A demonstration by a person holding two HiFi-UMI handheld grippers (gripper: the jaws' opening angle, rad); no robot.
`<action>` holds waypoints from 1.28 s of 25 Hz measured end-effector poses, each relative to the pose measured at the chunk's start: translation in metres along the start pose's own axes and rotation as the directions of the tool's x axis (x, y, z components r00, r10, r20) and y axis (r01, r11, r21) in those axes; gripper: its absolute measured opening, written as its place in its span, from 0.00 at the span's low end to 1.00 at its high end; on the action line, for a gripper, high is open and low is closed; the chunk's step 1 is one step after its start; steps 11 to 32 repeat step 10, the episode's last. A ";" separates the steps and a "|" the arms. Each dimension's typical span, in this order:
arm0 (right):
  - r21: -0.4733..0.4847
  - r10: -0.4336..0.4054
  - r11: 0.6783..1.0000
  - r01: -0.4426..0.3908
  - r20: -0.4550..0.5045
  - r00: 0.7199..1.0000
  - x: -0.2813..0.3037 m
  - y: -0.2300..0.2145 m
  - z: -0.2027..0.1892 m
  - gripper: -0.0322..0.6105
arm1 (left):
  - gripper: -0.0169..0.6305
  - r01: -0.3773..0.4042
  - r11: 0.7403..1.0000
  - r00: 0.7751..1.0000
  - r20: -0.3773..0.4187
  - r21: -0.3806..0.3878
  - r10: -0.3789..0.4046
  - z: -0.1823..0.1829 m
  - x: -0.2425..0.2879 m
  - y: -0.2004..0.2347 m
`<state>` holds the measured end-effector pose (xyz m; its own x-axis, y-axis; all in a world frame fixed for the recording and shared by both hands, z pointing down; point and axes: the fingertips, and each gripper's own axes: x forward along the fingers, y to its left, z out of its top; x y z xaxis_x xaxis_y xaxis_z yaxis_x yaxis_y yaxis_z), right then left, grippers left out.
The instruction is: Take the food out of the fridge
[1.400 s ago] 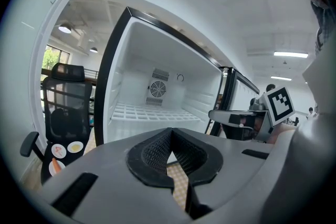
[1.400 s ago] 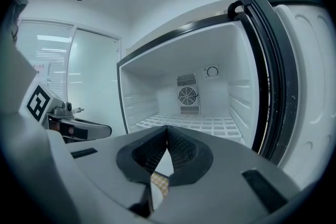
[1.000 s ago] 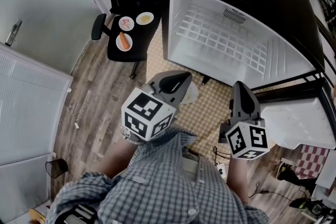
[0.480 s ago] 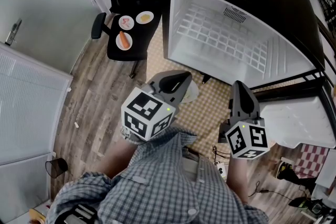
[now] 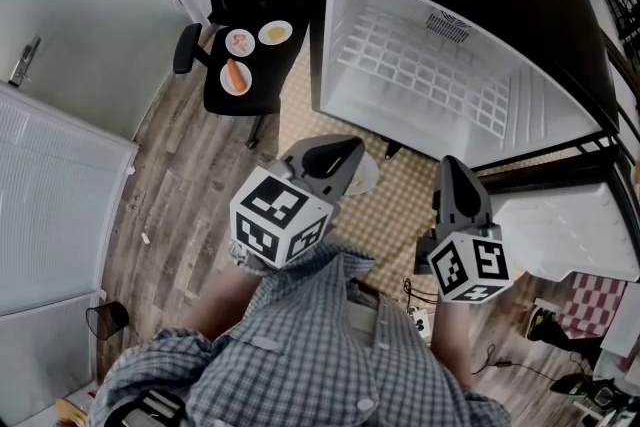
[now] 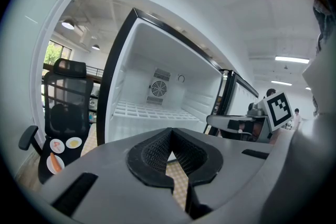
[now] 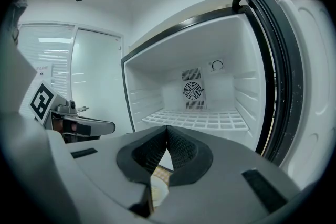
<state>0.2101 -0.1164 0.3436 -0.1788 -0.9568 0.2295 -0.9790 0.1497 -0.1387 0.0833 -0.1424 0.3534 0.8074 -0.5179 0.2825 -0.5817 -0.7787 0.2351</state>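
The black fridge (image 5: 560,25) stands open, and its white inside with the wire shelf (image 5: 420,75) holds no food. Three small plates sit on the black office chair (image 5: 255,90) at the fridge's left: one with an orange stick of food (image 5: 236,77), one with pinkish food (image 5: 240,43), one with yellowish food (image 5: 276,34). My left gripper (image 5: 345,147) and right gripper (image 5: 452,163) hang side by side in front of the fridge, both shut and holding nothing. In the gripper views the left gripper (image 6: 170,131) and right gripper (image 7: 167,128) point at the bare shelf (image 7: 197,119).
The fridge door (image 5: 570,235) swings out at the right. A white plate (image 5: 368,177) lies on the checkered mat (image 5: 400,205) below my left gripper. A white panel (image 5: 50,215) stands at the left on the wood floor. Cables and a power strip (image 5: 420,320) lie at the lower right.
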 end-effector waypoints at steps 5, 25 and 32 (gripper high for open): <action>0.001 0.005 1.000 -0.005 -0.008 1.000 0.000 0.001 -0.003 0.06 | 0.03 0.005 1.000 1.000 -0.001 0.002 -0.005 -0.001 0.000 0.000; 0.005 0.008 1.000 -0.008 -0.015 1.000 0.000 0.002 -0.005 0.06 | 0.03 0.016 0.999 1.000 -0.007 0.031 -0.016 0.001 0.000 0.000; 0.005 0.008 1.000 -0.008 -0.015 1.000 0.000 0.002 -0.005 0.06 | 0.03 0.016 0.999 1.000 -0.007 0.031 -0.016 0.001 0.000 0.000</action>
